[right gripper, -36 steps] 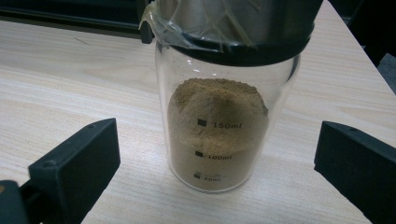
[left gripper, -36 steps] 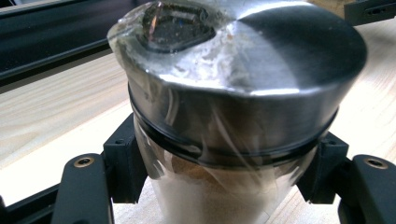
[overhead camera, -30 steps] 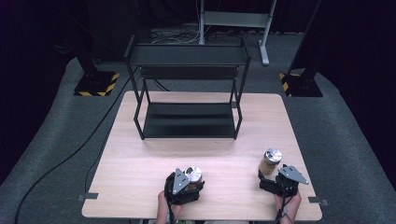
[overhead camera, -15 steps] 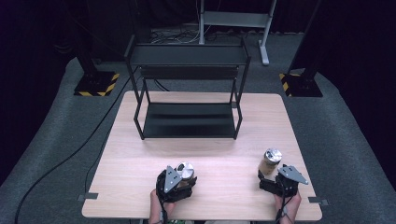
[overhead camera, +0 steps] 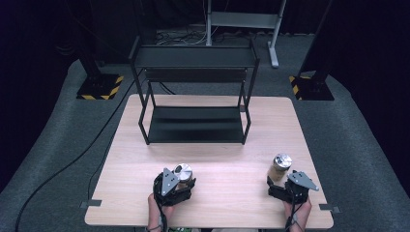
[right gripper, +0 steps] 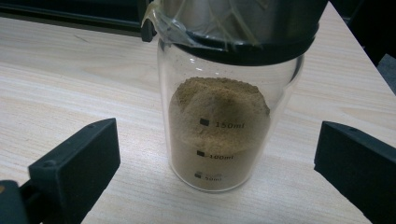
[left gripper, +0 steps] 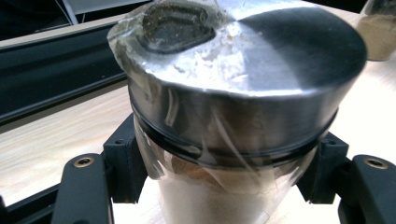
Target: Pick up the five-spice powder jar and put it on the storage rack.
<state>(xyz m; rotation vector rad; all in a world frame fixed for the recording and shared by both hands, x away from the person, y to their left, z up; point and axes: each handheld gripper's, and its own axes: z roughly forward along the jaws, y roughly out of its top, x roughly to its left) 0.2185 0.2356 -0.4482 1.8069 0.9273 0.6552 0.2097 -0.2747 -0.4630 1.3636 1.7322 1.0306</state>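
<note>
A pale wooden bench [overhead camera: 212,145] seen from above, with a black metal shelf rack [overhead camera: 196,96] at its twelve o'clock side. At about seven o'clock, the left claw [overhead camera: 180,177] is clamped on a glass jar [left gripper: 233,140] with a silver lid; its black jaws press the glass just under the lid, and loose plastic wrap clings around the lid. At about four o'clock, the right claw [overhead camera: 281,182] stands open, its jaws well apart on either side of a second jar [right gripper: 224,130], which holds tan powder and stands upright on the bench, untouched.

The step appears to be carrying the gripped jar toward the rack. To do it well, keep the jar upright, hold the grip firm below the lid, and clear the rack's front rail before lowering.
</note>
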